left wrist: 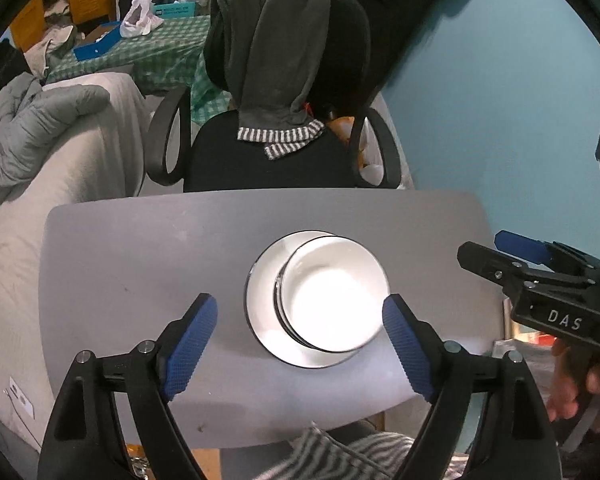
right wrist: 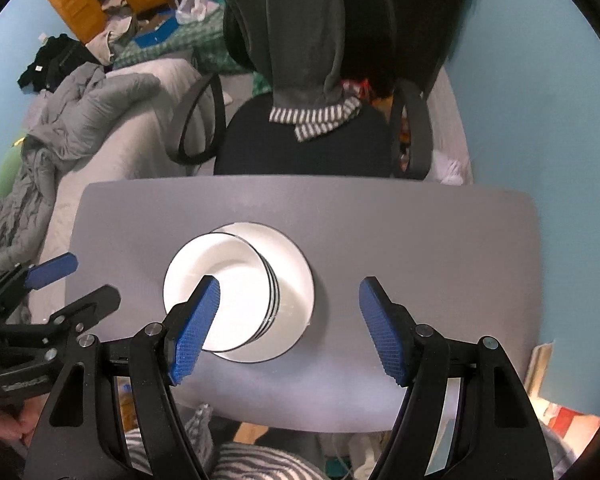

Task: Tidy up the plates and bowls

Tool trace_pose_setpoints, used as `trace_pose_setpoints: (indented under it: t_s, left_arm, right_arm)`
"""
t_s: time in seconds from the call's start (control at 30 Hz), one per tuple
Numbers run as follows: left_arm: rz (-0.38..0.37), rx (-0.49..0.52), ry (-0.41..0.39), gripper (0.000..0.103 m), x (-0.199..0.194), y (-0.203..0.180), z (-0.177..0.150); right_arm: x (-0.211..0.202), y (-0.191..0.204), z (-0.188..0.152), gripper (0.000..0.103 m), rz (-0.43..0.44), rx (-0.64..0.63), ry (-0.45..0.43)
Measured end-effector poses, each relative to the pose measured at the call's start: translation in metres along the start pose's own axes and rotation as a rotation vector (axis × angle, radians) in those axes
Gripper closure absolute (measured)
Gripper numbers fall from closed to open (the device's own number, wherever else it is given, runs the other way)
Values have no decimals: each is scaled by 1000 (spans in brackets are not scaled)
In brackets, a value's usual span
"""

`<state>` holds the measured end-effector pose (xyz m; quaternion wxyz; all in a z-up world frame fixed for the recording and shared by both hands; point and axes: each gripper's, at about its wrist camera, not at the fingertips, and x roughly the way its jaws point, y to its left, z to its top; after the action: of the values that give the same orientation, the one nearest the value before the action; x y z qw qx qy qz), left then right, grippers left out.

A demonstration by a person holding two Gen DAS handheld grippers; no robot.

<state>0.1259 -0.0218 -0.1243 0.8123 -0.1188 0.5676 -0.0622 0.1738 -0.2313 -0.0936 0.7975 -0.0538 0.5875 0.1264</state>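
A stack of white bowls [left wrist: 332, 296] with dark rims sits on a white plate [left wrist: 262, 280] in the middle of the grey table [left wrist: 140, 264]. The same bowls [right wrist: 236, 276] and plate [right wrist: 296, 276] show in the right wrist view. My left gripper [left wrist: 300, 344] is open and empty, held above the table's near side in front of the stack. My right gripper [right wrist: 290, 324] is open and empty, above and to the right of the stack; it also shows in the left wrist view [left wrist: 500, 248].
A black office chair [left wrist: 268, 160] draped with a dark hoodie stands behind the table's far edge. A grey sofa [left wrist: 60, 152] with a quilt lies to the left. A teal wall [left wrist: 500, 100] is at the right.
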Motion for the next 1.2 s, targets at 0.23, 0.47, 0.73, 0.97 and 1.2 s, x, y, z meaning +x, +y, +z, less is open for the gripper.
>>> trace_pose_setpoints:
  t_s: [0.23,0.47,0.73,0.97,1.2]
  left_arm:
    - [17,-24,-83,17,-43,-5,1]
    - [60,-6,-168,15,-79,-13,4]
    - [51,-1,-199,15,-96,-22,10]
    - [63,7,-201,15,-96,-30,8]
    - [75,-9,-196,15,-96,-32,6]
  right_arm:
    - [-34,2,-3,32,2,-5,-62]
    - [-64,-1,-2,32,24,4,-116]
    - [-85,-3,0,31,20,5,-167]
    - [-86,-2,-1,31,33,8,-173]
    - [-87,-3,-2,31,30,9,-177]
